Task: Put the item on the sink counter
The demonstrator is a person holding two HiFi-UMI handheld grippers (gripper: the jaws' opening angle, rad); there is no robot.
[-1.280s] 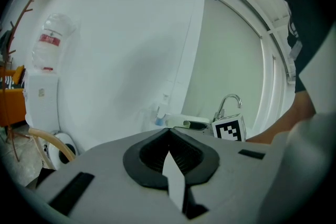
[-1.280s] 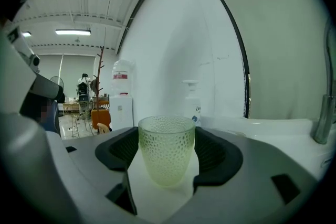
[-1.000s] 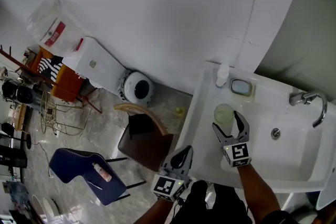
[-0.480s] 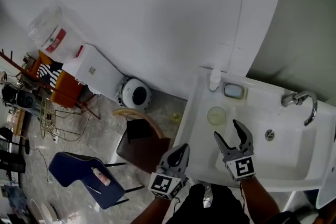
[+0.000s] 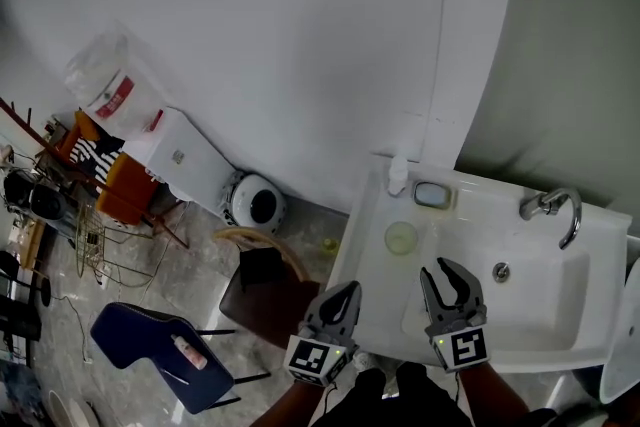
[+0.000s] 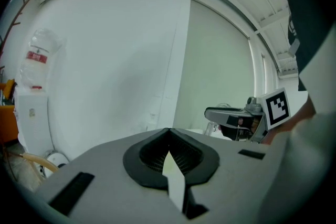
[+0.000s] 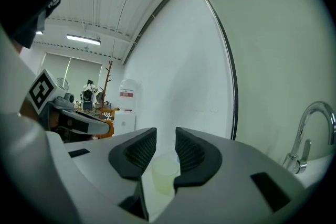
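Note:
A pale yellow-green cup (image 5: pixel 401 237) stands upright on the white sink counter (image 5: pixel 365 250), left of the basin. My right gripper (image 5: pixel 450 280) hovers over the basin's near-left edge, apart from the cup; its jaws are closing with nothing between them. In the right gripper view the cup (image 7: pixel 166 176) shows beyond the narrow gap of the right gripper (image 7: pixel 166 136). My left gripper (image 5: pixel 340 300) is shut and empty, held off the counter's left front corner. In the left gripper view the tips of the left gripper (image 6: pixel 168 132) meet.
A faucet (image 5: pixel 552 205) curves over the basin at the right, the drain (image 5: pixel 501 271) below it. A soap dish (image 5: pixel 432 195) and a white bottle (image 5: pixel 398 175) sit at the counter's back. On the floor to the left are a brown chair (image 5: pixel 262 290) and a blue chair (image 5: pixel 150 340).
My right gripper has drawn back from the cup toward me and its jaws have narrowed. The cup stays on the counter. The left gripper has barely moved.

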